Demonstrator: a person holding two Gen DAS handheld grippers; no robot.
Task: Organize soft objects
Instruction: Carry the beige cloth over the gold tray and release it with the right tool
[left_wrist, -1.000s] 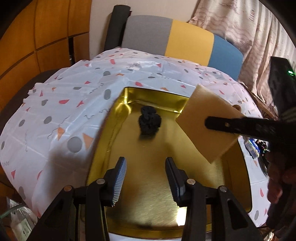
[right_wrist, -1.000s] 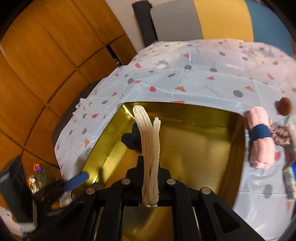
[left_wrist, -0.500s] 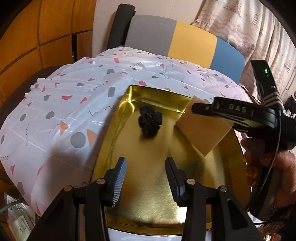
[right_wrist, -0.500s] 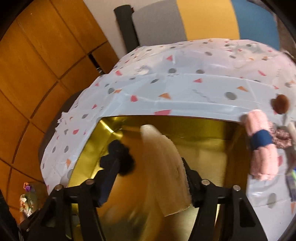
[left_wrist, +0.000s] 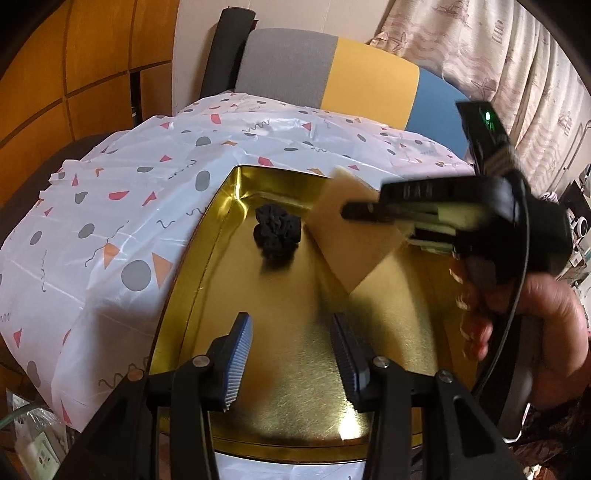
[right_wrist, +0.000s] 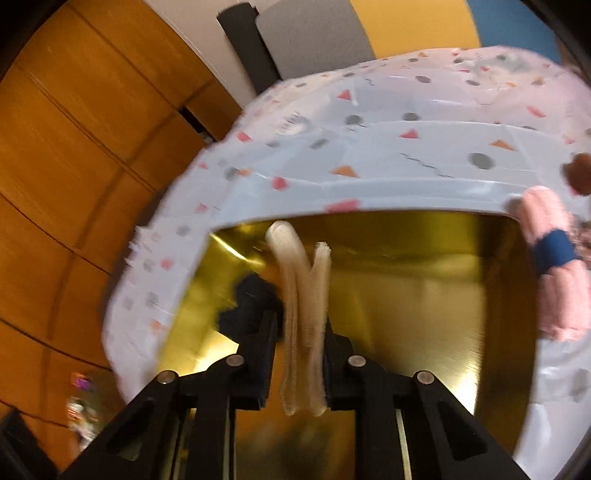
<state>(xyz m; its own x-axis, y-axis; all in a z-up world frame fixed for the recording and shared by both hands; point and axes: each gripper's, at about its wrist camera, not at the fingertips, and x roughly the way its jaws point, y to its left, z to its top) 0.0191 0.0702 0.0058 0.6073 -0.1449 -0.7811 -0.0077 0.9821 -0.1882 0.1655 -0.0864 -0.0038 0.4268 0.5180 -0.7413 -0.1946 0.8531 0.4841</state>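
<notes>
Beige and folded double, a thin sponge cloth (right_wrist: 303, 314) stands on edge between the jaws of the right gripper (right_wrist: 299, 332), which have just been closing and now press on it from both sides. In the left wrist view the cloth hangs tilted over the far right part of a gold tray (left_wrist: 295, 413) on the desk (left_wrist: 122, 206). A black scrunchie (left_wrist: 277, 233) lies in the tray near its far left corner, just beside the cloth. A rolled pink towel (right_wrist: 554, 273) with a blue band lies on the desk at the tray's right rim. The left gripper (left_wrist: 291, 354) hovers over the tray's near end, jaws apart and empty. Half a second ago the right jaws stood wider, the cloth loose between them.
</notes>
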